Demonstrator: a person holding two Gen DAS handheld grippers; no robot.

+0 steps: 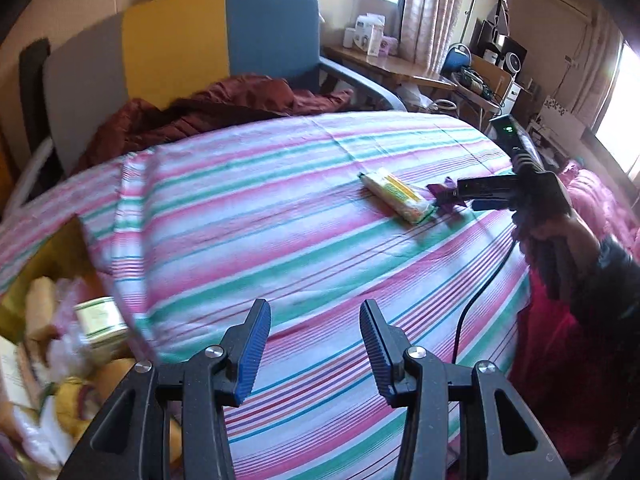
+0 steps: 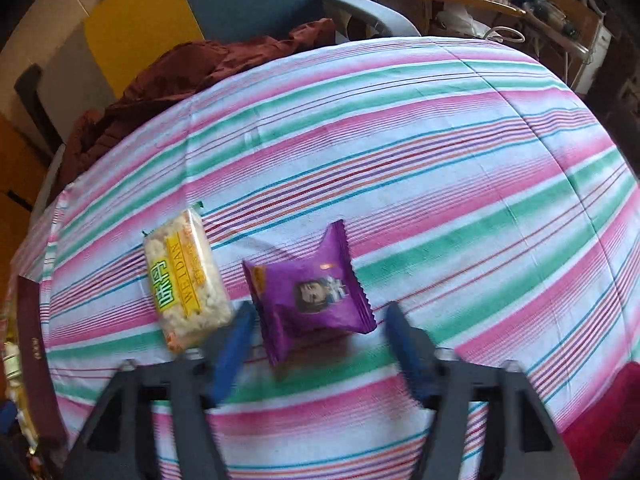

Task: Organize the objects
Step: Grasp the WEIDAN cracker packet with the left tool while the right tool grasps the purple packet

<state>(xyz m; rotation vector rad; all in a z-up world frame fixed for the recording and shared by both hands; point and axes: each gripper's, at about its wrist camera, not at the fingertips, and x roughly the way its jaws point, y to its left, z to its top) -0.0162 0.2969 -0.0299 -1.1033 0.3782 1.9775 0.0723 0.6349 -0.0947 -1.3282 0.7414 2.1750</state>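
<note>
Right gripper (image 2: 316, 344) hovering low over purple snack packet (image 2: 310, 294), jaws spread wide, straddling packet's near end, pads not pressing yet. Left gripper (image 1: 314, 344) parked over striped bedsheet (image 1: 280, 208), jaws part open, nothing between them. Rice cracker pack (image 2: 186, 280) just beside purple one, not touching. Box of snacks (image 1: 60, 320) off bed's left edge, probably where stuff goes. Tip: drop a bit more, center on packet, avoid snagging sheet or nudging cracker pack. Farther back: brown quilt (image 1: 208, 112), colour-block chair (image 1: 224, 40).

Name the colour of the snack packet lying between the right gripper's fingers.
Purple snack packet, with a small portrait printed on it; clearest in the right wrist view.
</note>
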